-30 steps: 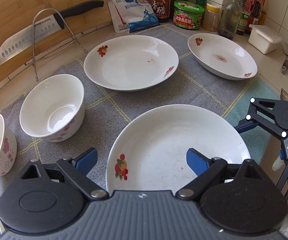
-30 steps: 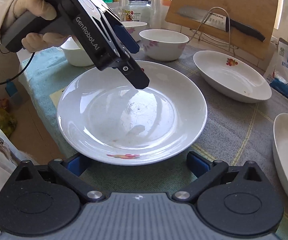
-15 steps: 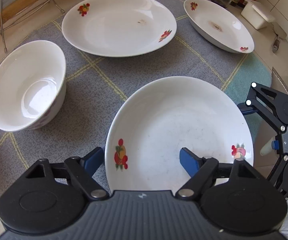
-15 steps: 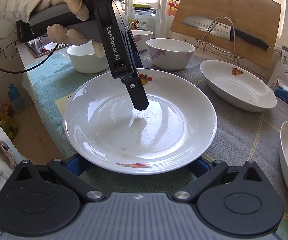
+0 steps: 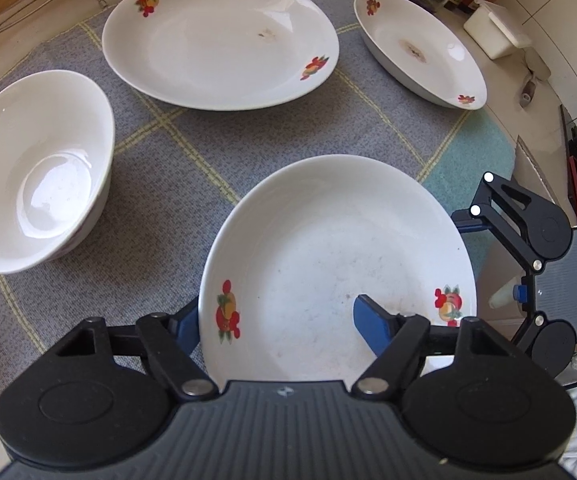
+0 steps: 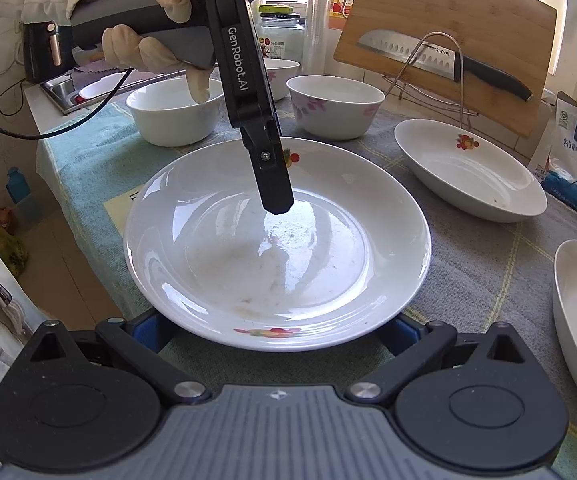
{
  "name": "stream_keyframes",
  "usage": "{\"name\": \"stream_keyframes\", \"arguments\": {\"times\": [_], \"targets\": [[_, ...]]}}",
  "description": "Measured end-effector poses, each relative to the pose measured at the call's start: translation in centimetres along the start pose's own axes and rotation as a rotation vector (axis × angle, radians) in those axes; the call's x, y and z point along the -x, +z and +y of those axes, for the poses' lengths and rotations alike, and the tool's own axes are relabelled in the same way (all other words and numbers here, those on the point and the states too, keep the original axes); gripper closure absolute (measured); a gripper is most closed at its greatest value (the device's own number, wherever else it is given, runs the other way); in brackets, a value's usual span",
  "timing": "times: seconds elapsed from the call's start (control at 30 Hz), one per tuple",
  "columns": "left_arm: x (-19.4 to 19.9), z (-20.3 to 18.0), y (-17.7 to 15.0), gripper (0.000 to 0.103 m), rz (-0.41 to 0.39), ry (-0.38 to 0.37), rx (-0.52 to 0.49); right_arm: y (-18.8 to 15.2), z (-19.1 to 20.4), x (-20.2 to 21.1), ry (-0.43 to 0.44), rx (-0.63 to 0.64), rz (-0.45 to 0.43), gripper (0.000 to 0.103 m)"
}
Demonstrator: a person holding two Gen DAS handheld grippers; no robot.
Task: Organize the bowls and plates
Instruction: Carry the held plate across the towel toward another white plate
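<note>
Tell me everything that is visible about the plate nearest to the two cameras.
The nearest plate is round, white and glossy, ceramic by its look, with a shallow well and small red and yellow fruit prints on the rim. Faint brownish smears mark its middle. It rests upright on the grey checked cloth. The left tongs are shut on its rim, one finger inside the well, one outside. The right tongs stand open at the opposite edge.

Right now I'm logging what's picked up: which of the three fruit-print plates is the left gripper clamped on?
The nearest plate: the left gripper grips its rim, one finger inside. The middle plate and far-right plate lie untouched.
</note>
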State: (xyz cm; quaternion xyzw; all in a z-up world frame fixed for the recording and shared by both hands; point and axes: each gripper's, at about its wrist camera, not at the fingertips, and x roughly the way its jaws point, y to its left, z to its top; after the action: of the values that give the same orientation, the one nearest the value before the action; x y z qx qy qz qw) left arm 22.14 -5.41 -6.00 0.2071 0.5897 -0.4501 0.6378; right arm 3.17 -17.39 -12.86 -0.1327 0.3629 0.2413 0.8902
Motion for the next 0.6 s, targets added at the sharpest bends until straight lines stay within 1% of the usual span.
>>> {"name": "stream_keyframes", "arguments": {"times": [0.17, 0.43, 0.6], "targets": [[-0.19, -0.25, -0.01, 0.023, 0.01, -0.001, -0.004, 0.3, 0.05, -0.09, -0.005, -0.003, 0.017, 0.0], [-0.23, 0.13, 0.03, 0.023, 0.011, -0.016, 0.027, 0.64, -0.07, -0.02, 0.004, -0.016, 0.036, 0.0], [-0.02, 0.16, 0.08, 0.023, 0.009, -0.017, 0.035, 1.01, -0.47, 0.58, 0.015, -0.008, 0.031, 0.0]]}}
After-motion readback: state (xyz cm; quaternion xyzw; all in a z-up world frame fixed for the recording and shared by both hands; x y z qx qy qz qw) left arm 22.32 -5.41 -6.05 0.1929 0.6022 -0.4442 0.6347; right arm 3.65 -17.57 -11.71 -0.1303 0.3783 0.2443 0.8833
